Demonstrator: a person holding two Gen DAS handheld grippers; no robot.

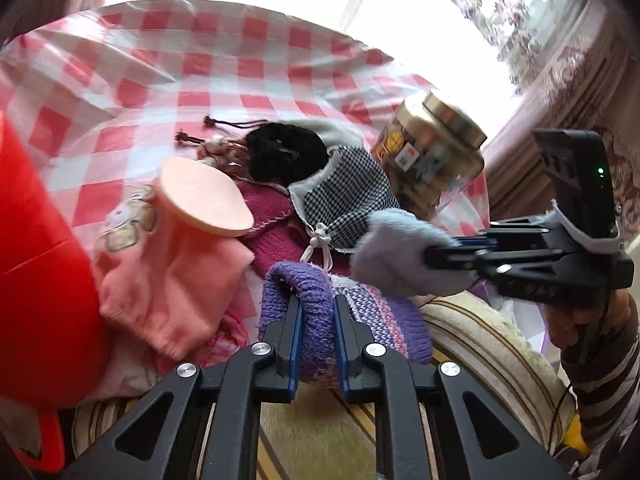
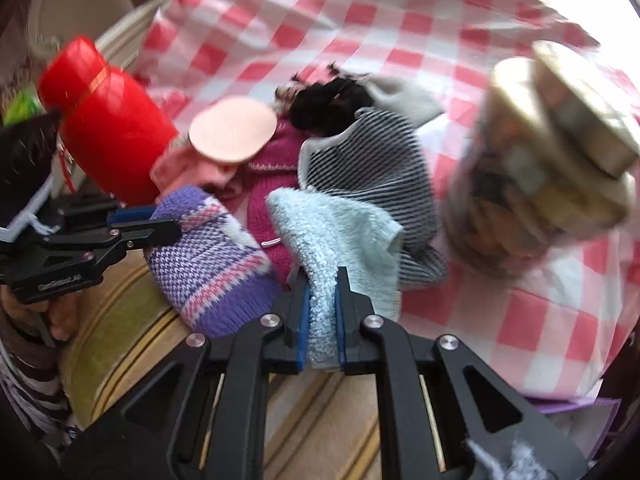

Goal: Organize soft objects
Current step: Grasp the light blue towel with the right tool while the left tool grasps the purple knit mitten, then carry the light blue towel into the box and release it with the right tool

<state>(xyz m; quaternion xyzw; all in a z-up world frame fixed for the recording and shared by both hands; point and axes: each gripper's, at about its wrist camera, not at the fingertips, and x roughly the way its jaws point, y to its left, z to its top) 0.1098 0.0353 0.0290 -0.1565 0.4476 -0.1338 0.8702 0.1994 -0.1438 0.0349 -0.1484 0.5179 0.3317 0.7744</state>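
My left gripper (image 1: 316,300) is shut on a purple knitted sock (image 1: 296,312) with pink and white stripes at the near edge of the pile; it also shows in the right wrist view (image 2: 216,256). My right gripper (image 2: 322,276) is shut on a fluffy light-blue sock (image 2: 340,232), seen in the left wrist view (image 1: 400,256) just right of the purple one. Behind them lie a checked black-and-white cloth (image 1: 348,196), a magenta knit piece (image 1: 272,216), a black fuzzy item (image 1: 284,152), a pink garment (image 1: 172,280) and a round peach sponge (image 1: 204,200).
A red bottle (image 2: 108,128) lies at the left of the pile. A clear jar with a gold lid (image 2: 552,160) stands at the right. All rest on a red-and-white checked cloth (image 2: 400,32). A striped yellow cushion (image 2: 320,408) is nearest me.
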